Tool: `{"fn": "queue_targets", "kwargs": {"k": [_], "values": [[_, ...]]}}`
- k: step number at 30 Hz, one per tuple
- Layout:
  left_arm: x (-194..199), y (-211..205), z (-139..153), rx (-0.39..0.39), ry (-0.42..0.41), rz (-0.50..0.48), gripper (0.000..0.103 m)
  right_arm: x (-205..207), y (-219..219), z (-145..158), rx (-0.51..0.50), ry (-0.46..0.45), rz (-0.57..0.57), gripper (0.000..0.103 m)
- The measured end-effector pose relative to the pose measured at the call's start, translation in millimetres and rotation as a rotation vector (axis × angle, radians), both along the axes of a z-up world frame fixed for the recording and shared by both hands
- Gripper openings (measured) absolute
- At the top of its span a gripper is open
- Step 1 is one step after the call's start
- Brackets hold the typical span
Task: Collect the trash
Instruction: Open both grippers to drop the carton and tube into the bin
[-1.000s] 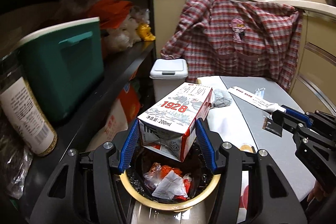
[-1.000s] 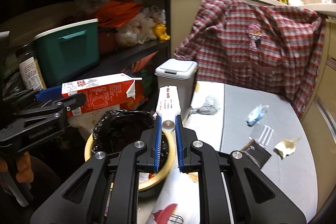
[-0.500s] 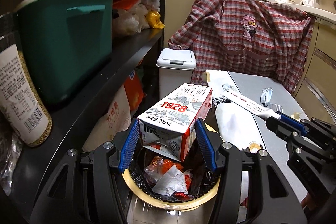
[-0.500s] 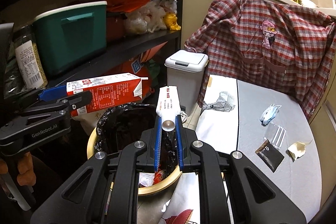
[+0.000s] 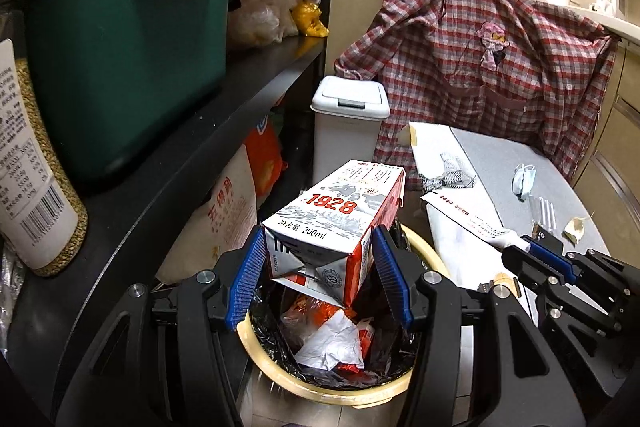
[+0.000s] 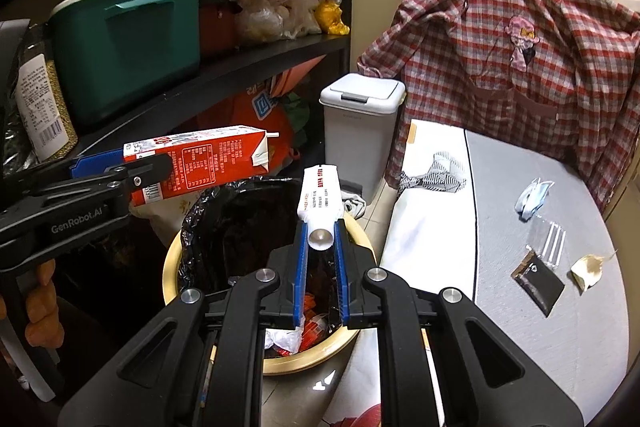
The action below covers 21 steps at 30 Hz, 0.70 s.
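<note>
From my seat the biggest thing is the black metal shelving unit [image 5: 224, 107] on the left, its upper reaches lost in shadow; on it stands a large teal plastic tub with a cream rim [image 5: 120, 39], which has swelled in the left view since a second ago as both hands came forward and down. Draped behind is a red-and-grey plaid shirt [image 6: 520, 75], cut off at the right edge; below it lies the grey-topped bench [image 6: 540, 267], carrying scraps too small to identify. Next, the round cream-rimmed bin lined with a black plastic bag [image 6: 192, 227]; its crumpled contents are partly hidden by my jaws, and more of them show in the right view than before. A small white lidded bin [image 6: 360, 131] stands beyond. My left gripper [image 5: 316, 275] has its jaws about half open, clamped on the red-and-white milk carton [image 5: 332, 223], held right above the lined bin; I read "1928" and "200ml", and "GenRobot.AI" on the gripper body in the right view. My right gripper [image 6: 320, 255] has its jaws nearly closed, pinching the capped end of a white squeeze tube with red print [image 6: 320, 195], over the bin's rim; its lettering is unreadable.
</note>
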<state>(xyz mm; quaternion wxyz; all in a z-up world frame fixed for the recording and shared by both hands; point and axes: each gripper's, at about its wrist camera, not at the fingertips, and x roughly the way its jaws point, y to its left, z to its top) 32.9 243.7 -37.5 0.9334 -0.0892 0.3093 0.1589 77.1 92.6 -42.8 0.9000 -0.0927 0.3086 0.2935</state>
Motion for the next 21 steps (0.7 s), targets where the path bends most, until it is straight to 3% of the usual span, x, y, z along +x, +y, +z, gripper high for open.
{"fn": "queue_targets", "kwargs": {"k": [13, 19, 20, 21], "values": [[6.4, 1.7, -10.0, 0.022, 0.052, 0.015, 0.054, 13.4, 12.4, -19.9, 0.002, 0.046, 0.014, 0.013], [10.1, 8.6, -14.5, -0.004, 0.076, 0.043, 0.056, 17.9, 18.2, -28.7, 0.001, 0.088, 0.056, 0.016], [10.5, 11.0, -15.3, -0.017, 0.079, 0.052, 0.065, 18.0, 19.4, -30.5, -0.002, 0.098, 0.063, 0.019], [10.0, 13.9, -15.3, -0.028, 0.077, 0.067, 0.077, 18.1, 20.1, -31.8, -0.007, 0.105, 0.064, 0.032]]}}
